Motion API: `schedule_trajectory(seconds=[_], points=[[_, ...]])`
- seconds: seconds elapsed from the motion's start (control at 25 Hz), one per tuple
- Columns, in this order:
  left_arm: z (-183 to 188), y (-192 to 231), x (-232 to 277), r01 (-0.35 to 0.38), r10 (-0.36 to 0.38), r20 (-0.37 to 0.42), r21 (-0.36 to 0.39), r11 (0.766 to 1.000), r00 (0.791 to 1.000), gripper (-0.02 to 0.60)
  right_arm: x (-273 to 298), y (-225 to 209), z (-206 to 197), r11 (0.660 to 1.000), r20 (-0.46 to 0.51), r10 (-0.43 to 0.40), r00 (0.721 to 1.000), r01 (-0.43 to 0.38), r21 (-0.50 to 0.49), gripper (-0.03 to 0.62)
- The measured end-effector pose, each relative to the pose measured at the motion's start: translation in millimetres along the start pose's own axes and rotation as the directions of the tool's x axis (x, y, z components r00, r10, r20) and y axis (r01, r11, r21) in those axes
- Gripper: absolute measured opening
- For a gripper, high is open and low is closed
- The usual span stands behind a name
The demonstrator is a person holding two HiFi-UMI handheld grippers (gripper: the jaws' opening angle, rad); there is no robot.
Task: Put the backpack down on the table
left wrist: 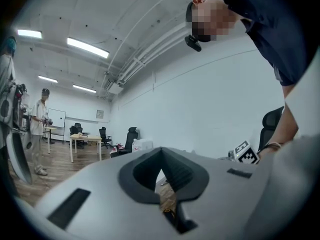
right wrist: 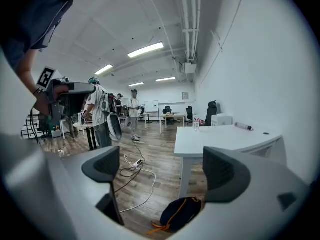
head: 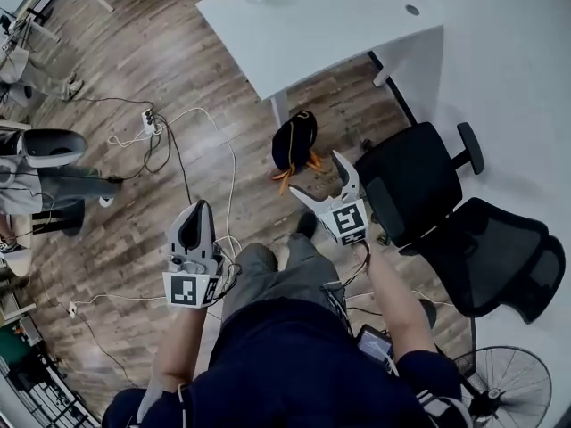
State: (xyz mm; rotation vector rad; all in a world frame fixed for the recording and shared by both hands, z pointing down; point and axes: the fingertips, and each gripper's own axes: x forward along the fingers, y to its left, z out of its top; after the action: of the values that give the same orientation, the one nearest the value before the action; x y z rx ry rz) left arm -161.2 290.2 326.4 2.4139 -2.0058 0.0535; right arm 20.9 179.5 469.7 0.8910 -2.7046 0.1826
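Backpack point(head: 294, 143) lies beyond spread right tongs point(head: 315, 175).

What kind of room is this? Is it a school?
More likely an office or a lab workroom than a school. There is a white table, black office chairs, long ceiling lights, and a power strip with cables on the wooden floor.
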Motion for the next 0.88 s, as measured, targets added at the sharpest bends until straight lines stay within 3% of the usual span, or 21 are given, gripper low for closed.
schedule_trajectory(seconds=[0.24, 0.48, 0.88], points=[[-26.2, 12.8, 50.7, 0.048, -0.047, -0.018, 0.020, 0.999, 0.999, 0.002, 70.8, -44.4, -71.2, 0.998, -0.082, 0.022, 0.996, -0.016, 0.067, 0.514], [-77.3, 31.1, 83.4, 0.117, -0.115, -0.059, 0.029, 0.993, 0.992, 0.002, 139.3, -67.5, -170.7, 0.993, -0.178, 0.030, 0.984, -0.009, 0.116, 0.490], [-169.0, 56.6, 110.8, 0.120, -0.116, -0.105, 0.033, 0.992, 0.988, 0.002, 225.6, -101.8, -328.9, 0.987, -0.280, 0.020, 0.960, 0.026, 0.157, 0.463]])
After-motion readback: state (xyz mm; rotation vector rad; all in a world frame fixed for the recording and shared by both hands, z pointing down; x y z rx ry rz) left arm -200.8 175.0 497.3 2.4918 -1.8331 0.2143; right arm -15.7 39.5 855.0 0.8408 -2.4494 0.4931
